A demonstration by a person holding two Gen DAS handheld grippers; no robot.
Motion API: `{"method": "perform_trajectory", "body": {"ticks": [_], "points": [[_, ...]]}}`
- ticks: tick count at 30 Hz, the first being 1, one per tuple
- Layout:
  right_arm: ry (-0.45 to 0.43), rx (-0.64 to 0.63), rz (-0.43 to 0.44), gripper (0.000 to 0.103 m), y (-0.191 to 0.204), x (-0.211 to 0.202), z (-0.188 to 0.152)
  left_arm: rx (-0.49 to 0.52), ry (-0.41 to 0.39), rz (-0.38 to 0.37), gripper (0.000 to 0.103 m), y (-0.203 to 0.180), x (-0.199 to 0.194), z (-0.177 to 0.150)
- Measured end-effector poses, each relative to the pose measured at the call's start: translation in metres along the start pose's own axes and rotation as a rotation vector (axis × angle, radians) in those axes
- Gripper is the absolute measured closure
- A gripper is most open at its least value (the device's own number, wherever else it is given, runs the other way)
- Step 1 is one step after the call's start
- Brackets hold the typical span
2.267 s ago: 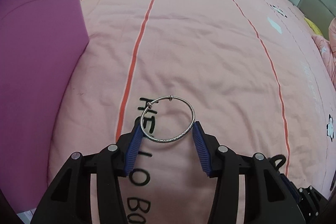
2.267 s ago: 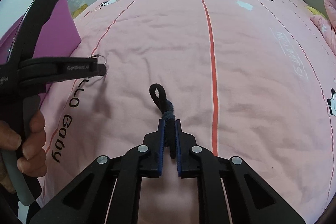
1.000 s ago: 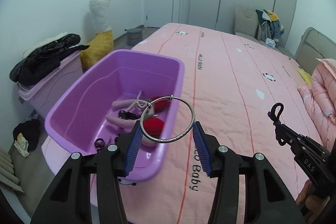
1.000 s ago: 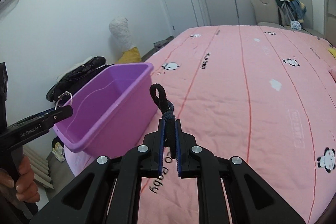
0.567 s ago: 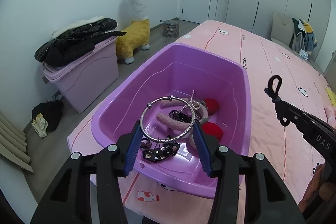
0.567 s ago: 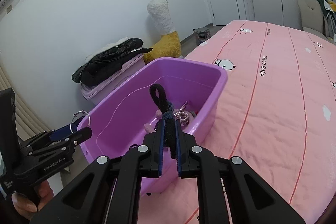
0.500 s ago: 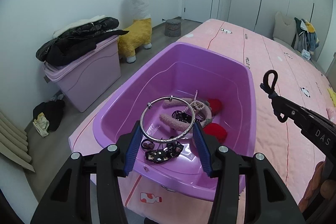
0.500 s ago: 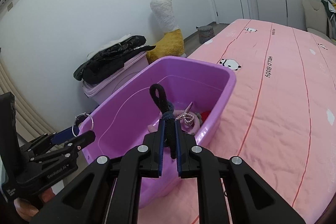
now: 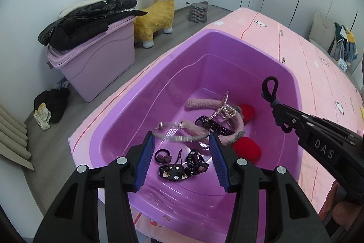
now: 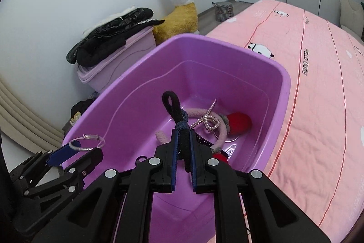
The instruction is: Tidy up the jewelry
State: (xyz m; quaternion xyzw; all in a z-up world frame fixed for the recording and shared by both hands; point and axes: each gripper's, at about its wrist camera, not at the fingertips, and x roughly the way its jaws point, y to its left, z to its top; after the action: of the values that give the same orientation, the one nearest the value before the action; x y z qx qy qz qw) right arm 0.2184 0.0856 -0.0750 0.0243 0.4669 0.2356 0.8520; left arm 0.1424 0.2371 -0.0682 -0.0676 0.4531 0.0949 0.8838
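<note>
Left wrist view, bangle (image 9: 179, 137) tilted flatter, tub (image 9: 227, 42) nearer

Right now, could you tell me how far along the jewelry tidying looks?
Several pieces already lie in the purple tub: a pearl strand, fuzzy pink headband, black bows and red pieces. In hand: the left gripper holds a silver bangle over the tub, and the right gripper is shut on a black hair tie. Left: dropping both in.
</note>
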Motion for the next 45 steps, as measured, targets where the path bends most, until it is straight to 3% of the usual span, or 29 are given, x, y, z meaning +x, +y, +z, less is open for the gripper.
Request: {"method": "perform_trajectory", "body": {"ticks": [2, 4, 6, 8, 10, 12, 17, 32, 35, 45], "points": [[0.008, 0.016, -0.008, 0.093, -0.003, 0.004, 0.000, -0.009, 0.014, -0.005, 0.056, 0.001, 0.005, 0.000], [0.012, 0.020, -0.023, 0.093, -0.005, 0.006, 0.001, -0.019, 0.022, -0.011, 0.048, 0.002, 0.007, 0.001], [0.015, 0.022, -0.036, 0.083, -0.006, 0.007, 0.002, -0.022, 0.025, -0.015, 0.040, 0.003, 0.008, 0.003], [0.003, 0.020, -0.058, 0.061, -0.007, 0.004, 0.001, -0.021, 0.022, -0.017, 0.031, 0.003, 0.007, 0.005], [-0.015, 0.018, -0.084, 0.047, -0.008, 0.000, 0.002, -0.023, 0.016, -0.010, 0.013, 0.002, 0.005, 0.005], [-0.036, 0.010, -0.099, 0.047, -0.009, -0.006, 0.001, -0.022, 0.008, 0.003, 0.009, 0.002, 0.002, 0.004], [-0.060, 0.009, -0.112, 0.044, -0.012, -0.017, -0.002, -0.027, 0.028, -0.002, 0.008, 0.002, -0.001, 0.003], [-0.065, 0.014, -0.117, 0.041, -0.014, -0.030, -0.015, -0.029, -0.019, 0.042, 0.008, -0.001, -0.027, -0.003], [-0.073, 0.014, -0.123, 0.035, -0.014, -0.035, -0.016, -0.031, -0.024, 0.046, 0.008, 0.000, -0.031, -0.003], [-0.084, 0.023, -0.128, 0.035, -0.017, -0.049, -0.027, -0.041, -0.014, 0.052, 0.008, 0.000, -0.037, -0.010]]}}
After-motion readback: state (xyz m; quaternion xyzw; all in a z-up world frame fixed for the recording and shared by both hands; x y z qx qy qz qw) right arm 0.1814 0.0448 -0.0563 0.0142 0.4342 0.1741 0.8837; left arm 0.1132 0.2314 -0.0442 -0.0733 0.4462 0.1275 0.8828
